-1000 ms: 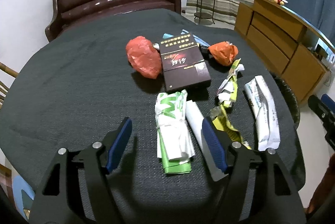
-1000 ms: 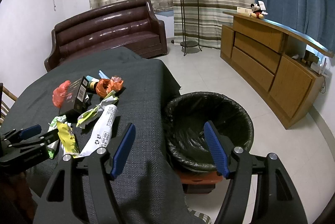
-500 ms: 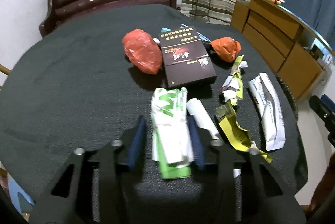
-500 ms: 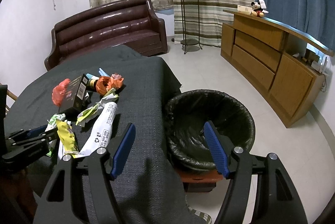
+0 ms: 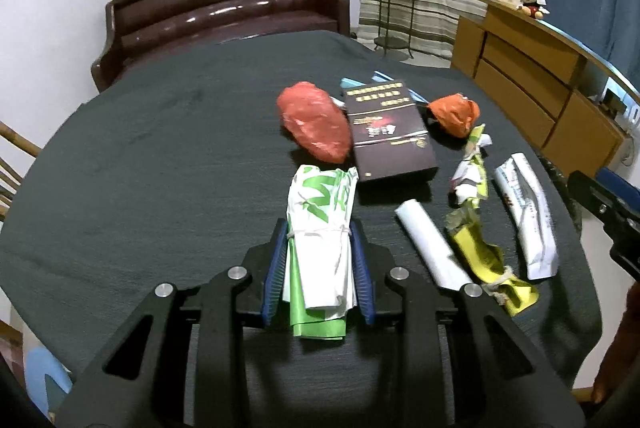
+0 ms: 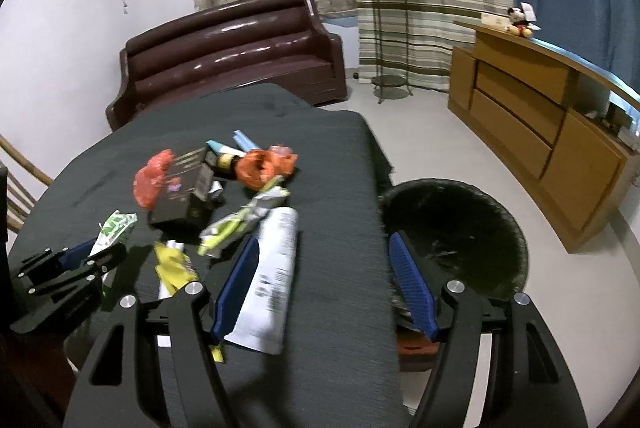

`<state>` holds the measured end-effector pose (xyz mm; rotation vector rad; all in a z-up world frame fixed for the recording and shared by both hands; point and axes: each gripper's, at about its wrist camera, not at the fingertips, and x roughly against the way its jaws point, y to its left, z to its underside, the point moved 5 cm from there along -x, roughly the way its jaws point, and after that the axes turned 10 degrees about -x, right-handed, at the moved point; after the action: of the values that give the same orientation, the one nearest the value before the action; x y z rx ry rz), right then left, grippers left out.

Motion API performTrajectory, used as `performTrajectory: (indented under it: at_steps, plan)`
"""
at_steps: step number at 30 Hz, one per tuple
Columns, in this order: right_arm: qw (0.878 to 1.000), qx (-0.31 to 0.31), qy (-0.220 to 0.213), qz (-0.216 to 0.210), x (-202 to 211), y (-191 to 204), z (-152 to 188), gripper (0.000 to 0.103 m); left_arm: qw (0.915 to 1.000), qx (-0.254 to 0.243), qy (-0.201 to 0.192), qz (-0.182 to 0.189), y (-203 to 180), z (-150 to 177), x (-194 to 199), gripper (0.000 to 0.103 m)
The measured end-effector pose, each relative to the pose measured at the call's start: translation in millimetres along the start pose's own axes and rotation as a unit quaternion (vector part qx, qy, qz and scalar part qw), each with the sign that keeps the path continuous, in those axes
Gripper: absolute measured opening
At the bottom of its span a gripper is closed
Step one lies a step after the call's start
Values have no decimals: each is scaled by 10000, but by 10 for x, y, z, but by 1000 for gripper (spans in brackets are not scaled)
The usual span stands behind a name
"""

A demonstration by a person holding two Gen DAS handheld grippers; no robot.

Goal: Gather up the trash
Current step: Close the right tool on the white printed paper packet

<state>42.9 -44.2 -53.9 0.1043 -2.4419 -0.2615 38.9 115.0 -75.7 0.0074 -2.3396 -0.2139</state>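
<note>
Trash lies on a round table under a dark cloth (image 5: 160,155). My left gripper (image 5: 318,228) is shut on a green and white plastic bag (image 5: 324,199), its blue pads pressing both sides. Farther back lie a red bag (image 5: 314,121), a dark box (image 5: 388,131) and an orange bag (image 5: 454,113). To the right are a white roll (image 5: 432,244), a yellow wrapper (image 5: 484,260) and a long white packet (image 6: 272,276). My right gripper (image 6: 324,239) stands open over the table's right edge. Its left finger is beside the white packet and nothing is between its jaws.
A round bin with a black liner (image 6: 452,228) stands on the floor just right of the table. Behind the table is a brown leather sofa (image 5: 224,7). A wooden sideboard (image 6: 540,115) runs along the right wall, and a plant stand (image 6: 386,27) is by the curtains.
The left jaws have come together on the green and white bag. The right gripper has slid left, from over the bin to over the table edge beside the white packet.
</note>
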Motion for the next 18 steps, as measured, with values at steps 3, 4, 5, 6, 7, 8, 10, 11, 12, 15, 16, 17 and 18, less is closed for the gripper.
performTrajectory:
  at_steps: [3, 4, 5, 6, 7, 8, 10, 11, 12, 15, 16, 17, 18]
  plan:
    - [9998, 138, 114, 1, -94, 115, 48, 61, 9999, 24, -45, -118, 97, 49, 7, 30]
    - [9997, 164, 182, 10, -135, 143, 66, 58, 9999, 52, -46, -130, 134, 50, 1, 30]
    - [9994, 179, 291, 19, -191, 163, 90, 56, 9999, 73, -46, -130, 167, 61, -5, 30]
    - [9992, 179, 357, 28, -217, 168, 105, 53, 9999, 91, -45, -130, 186, 63, -11, 30]
    - [9988, 175, 465, 18, -264, 175, 131, 51, 9999, 111, -43, -123, 205, 64, -23, 30]
    - [9983, 176, 547, 6, -299, 179, 157, 50, 9999, 115, -43, -115, 205, 61, -29, 30]
    - [9978, 203, 627, -23, -331, 207, 206, 41, 9999, 127, -42, -70, 226, 70, -46, 30]
    - [9975, 230, 668, -75, -341, 218, 219, 39, 9999, 123, -46, -46, 229, 73, -51, 30]
    - [9973, 246, 680, -101, -341, 228, 229, 33, 9999, 117, -49, -24, 220, 75, -56, 30]
    - [9972, 307, 669, -147, -320, 271, 240, 30, 9999, 101, -81, 61, 180, 68, -52, 30]
    - [9973, 306, 654, -156, -313, 277, 243, 29, 9998, 103, -107, 93, 170, 58, -42, 30]
    - [9974, 295, 636, -177, -299, 272, 236, 29, 9998, 99, -129, 115, 155, 45, -31, 30]
    - [9975, 290, 613, -187, -284, 268, 228, 28, 9998, 88, -154, 131, 119, 25, -16, 30]
